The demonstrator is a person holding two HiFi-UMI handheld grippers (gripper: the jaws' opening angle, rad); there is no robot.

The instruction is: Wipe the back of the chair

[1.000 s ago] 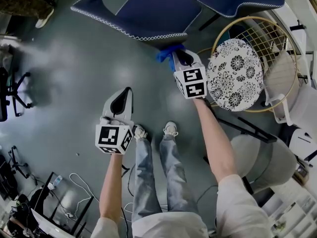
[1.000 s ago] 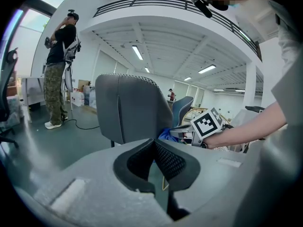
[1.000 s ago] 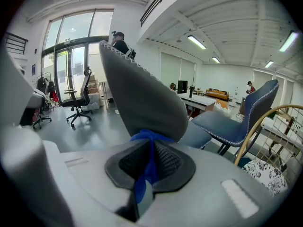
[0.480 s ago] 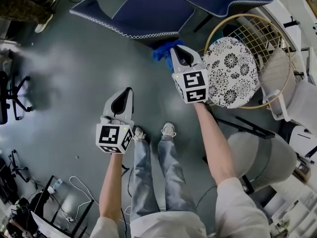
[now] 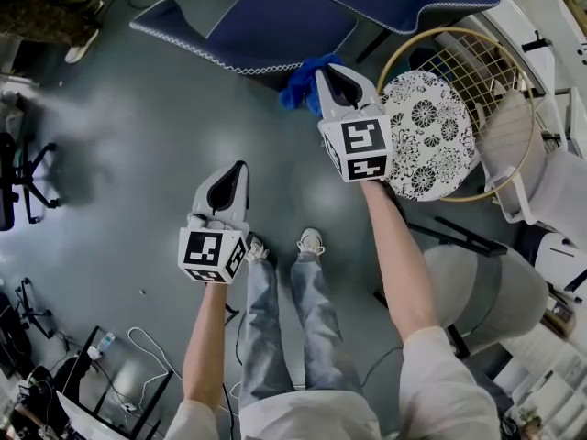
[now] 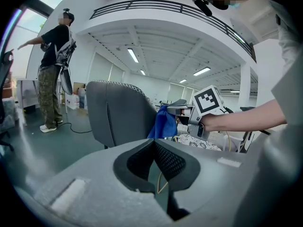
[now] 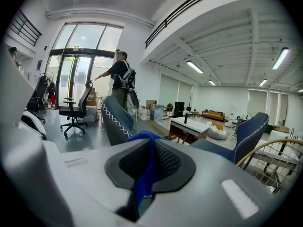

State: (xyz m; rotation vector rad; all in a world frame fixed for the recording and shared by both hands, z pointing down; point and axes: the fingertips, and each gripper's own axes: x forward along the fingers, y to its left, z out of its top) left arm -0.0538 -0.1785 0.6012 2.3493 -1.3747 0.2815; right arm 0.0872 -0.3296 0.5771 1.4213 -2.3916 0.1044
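Fingers (image 6: 138,162) of my left gripper (image 5: 238,167) sit pressed together, nothing between them, well short of the chair (image 5: 261,26). My right gripper (image 5: 323,71) pinches a blue cloth (image 5: 299,84) at the chair back's near edge.

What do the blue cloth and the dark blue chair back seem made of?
The crumpled blue cloth: soft matte fabric, perhaps microfibre; it bunches in loose folds. The dark blue chair back: matte upholstery fabric, probably; white zigzag stitching runs along its edge.
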